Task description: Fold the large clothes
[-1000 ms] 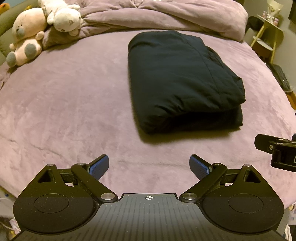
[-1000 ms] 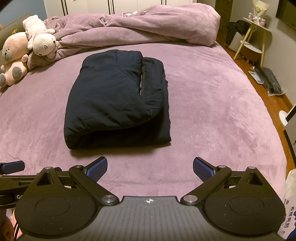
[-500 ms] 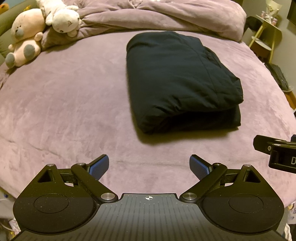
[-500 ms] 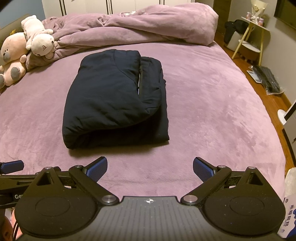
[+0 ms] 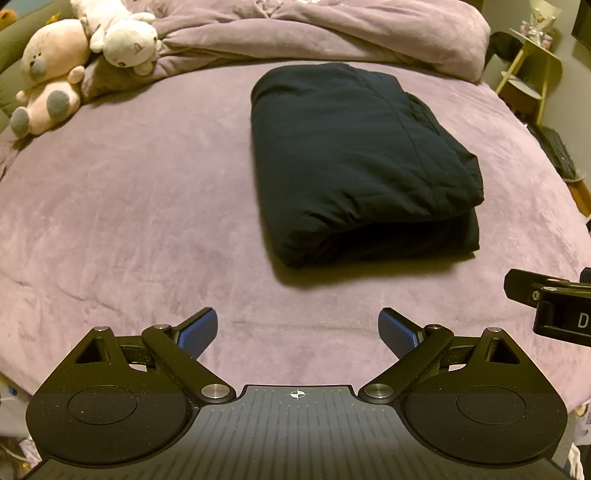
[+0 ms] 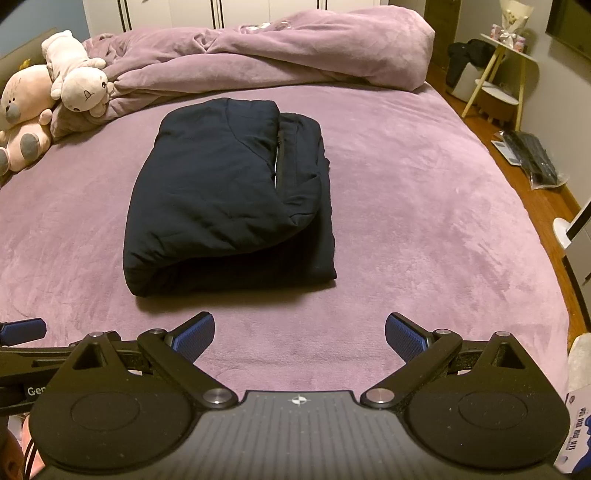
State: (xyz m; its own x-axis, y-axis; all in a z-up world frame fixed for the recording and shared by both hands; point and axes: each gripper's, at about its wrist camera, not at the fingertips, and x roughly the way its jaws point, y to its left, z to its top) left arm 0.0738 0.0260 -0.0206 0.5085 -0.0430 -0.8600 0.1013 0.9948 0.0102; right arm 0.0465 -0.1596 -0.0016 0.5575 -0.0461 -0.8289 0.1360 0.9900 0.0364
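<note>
folded dark garment (image 6: 225,195) | underside hidden | right hand-held gripper (image 5: 550,306) cut off

Right gripper (image 5: 550,306) cut off by the frame edge; small shelf items (image 6: 508,27) too tiny to identify.

purple bed (image 6: 424,206), folded dark jacket (image 6: 221,192) mid-bed, bunched duvet (image 6: 266,62) along far edge, two plush toys (image 6: 48,96) far left

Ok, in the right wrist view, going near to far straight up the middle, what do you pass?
Right gripper, open → bare purple bedsheet → folded dark jacket → bunched purple duvet → white wardrobe doors.
</note>
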